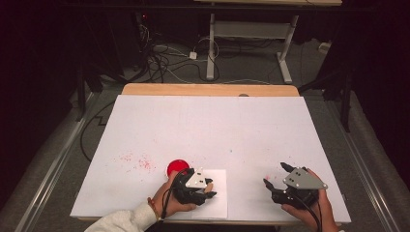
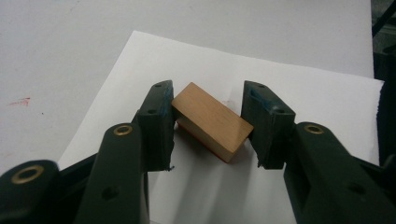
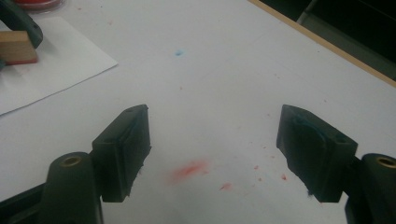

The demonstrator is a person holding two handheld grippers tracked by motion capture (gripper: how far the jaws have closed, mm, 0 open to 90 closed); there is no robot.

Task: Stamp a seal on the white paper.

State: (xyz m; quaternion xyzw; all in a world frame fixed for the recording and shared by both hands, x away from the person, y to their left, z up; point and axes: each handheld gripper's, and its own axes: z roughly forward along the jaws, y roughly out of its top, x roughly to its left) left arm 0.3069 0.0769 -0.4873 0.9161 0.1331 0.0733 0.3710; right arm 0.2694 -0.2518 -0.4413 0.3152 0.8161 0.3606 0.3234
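Observation:
A small wooden stamp block [image 2: 212, 121] with a red underside sits tilted between the jaws of my left gripper [image 2: 210, 105], which is shut on it just above a white sheet of paper [image 2: 299, 88]. From above, the left gripper [image 1: 211, 188] hovers over that paper [image 1: 220, 205], beside a round red ink pad [image 1: 177, 167]. My right gripper [image 1: 275, 175] stands open near the table's front right with nothing between its jaws. In the right gripper view the right gripper [image 3: 215, 140] is over bare white table, and the block [image 3: 16, 46] shows at far left.
Red ink smears [image 3: 189, 170] mark the white table cover below the right gripper, and more specks [image 1: 138, 162] lie left of the ink pad. The wooden table edge [image 1: 210, 89] runs along the far side. Cables and a desk frame [image 1: 251, 29] stand on the floor beyond.

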